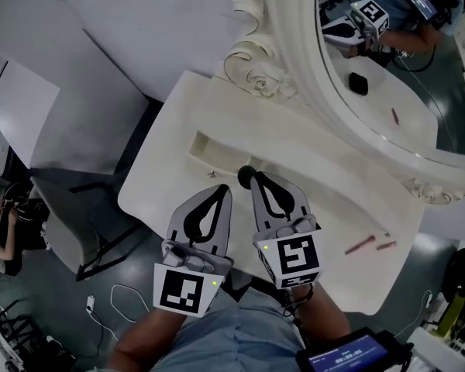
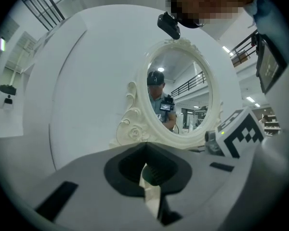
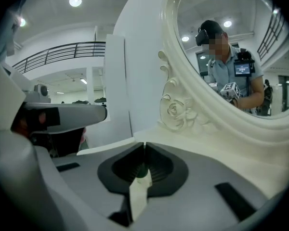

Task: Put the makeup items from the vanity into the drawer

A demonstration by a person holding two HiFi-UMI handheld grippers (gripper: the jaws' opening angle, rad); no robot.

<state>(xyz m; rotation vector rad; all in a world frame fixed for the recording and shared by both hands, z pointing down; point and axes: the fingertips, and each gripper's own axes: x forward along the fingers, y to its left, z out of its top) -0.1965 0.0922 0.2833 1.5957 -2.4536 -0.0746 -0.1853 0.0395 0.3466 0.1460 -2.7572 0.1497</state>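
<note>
Closed left gripper [image 1: 225, 189], closed right gripper [image 1: 253, 178]

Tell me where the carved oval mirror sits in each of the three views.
Head view: mirror at upper right, seen from above.
Left gripper view: mirror in the centre, upright.
Right gripper view: mirror fills the right half, cut off by the edge.
Shared landmark: carved rose scroll at the frame's base.
</note>
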